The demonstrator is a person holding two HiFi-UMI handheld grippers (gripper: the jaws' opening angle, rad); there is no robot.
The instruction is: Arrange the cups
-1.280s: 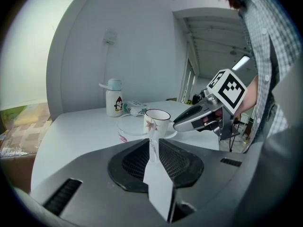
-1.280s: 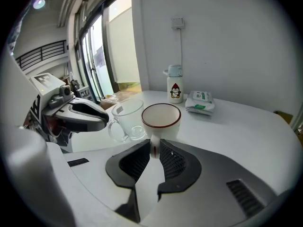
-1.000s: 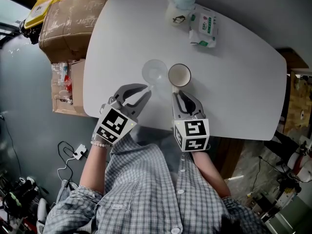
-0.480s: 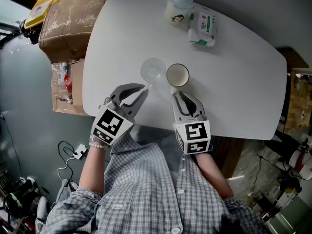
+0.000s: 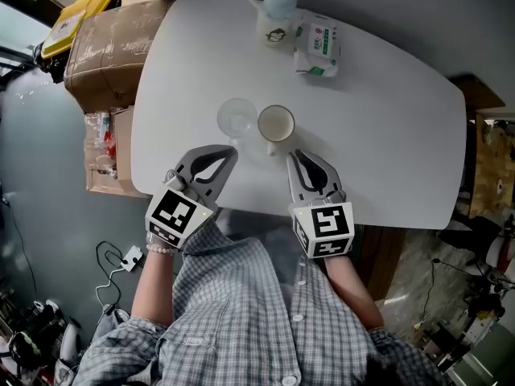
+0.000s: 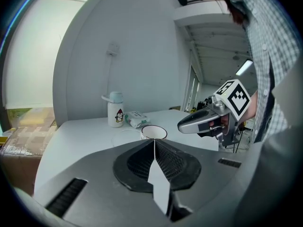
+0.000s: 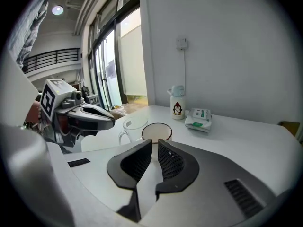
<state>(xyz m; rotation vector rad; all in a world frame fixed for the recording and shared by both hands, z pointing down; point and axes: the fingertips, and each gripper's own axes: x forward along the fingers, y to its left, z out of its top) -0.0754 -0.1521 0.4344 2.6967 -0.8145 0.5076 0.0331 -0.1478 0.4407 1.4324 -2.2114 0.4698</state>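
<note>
A clear glass cup (image 5: 236, 117) and a white cup with a dark rim (image 5: 276, 123) stand side by side and upright near the middle of the white table (image 5: 386, 119). My left gripper (image 5: 232, 151) hovers just short of the glass cup, its jaws pressed together and holding nothing. My right gripper (image 5: 292, 156) sits just behind and to the right of the white cup, apart from it, with only a thin slit between its jaws. In the right gripper view the white cup (image 7: 157, 130) shows straight ahead and the glass cup (image 7: 130, 126) to its left.
A white bottle with a penguin print (image 5: 273, 14) and a pack of wipes (image 5: 315, 40) lie at the table's far side. Cardboard boxes (image 5: 109, 39) are stacked on the floor off the table's left edge. The near edge runs under both grippers.
Both grippers have drawn back a little from the two cups toward the near edge. The cups stay where they were on the table; the head camera has shifted.
</note>
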